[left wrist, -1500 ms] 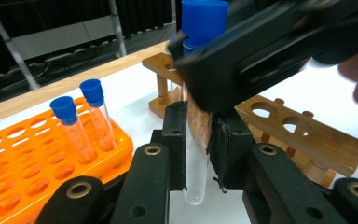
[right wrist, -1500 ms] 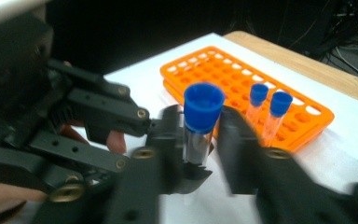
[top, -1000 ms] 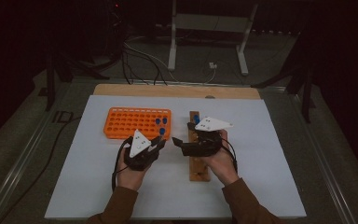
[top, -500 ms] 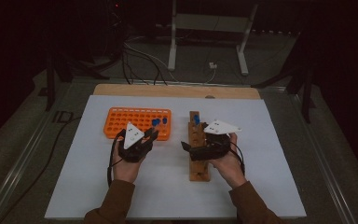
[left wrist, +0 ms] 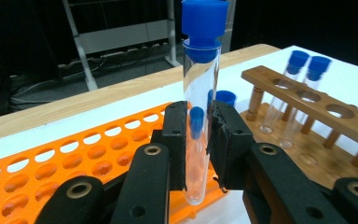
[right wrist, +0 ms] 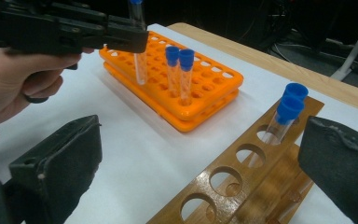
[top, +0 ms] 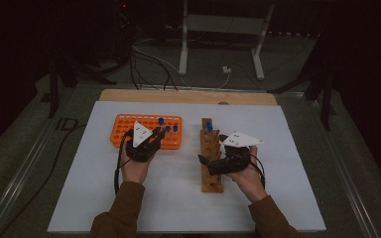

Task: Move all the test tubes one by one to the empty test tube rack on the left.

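So the left claw point(left wrist: 196, 140) is clamped on a clear test tube point(left wrist: 199, 116) with a blue cap — pads squeezing the glass about halfway down, tube standing pretty much upright. In the left claw's own view the tube's rounded bottom hangs right at the near edge of the orange rack point(left wrist: 74, 158), and from the high view the claw point(top: 156, 135) sits over the front part of that rack point(top: 124, 130). Can't tell if the tube's tip is actually touching the rack or just above it.

The right claw point(right wrist: 200, 163) has just been opening and its jaws now stand wide apart with nothing between the pads. It's sitting over the wooden rack point(right wrist: 242, 182), with the empty holes right below it. From above, the right claw point(top: 209, 161) is at the middle of the wooden rack point(top: 212, 181), which runs lengthwise away from the person.

Two blue-capped tubes point(right wrist: 286, 114) stand at the far end of the wooden rack, side by side. Two more capped tubes point(right wrist: 179, 74) stand in the orange rack, near its far side.

Both racks sit well apart from each other on the white surface point(top: 297, 198) — orange one left, wooden one right.
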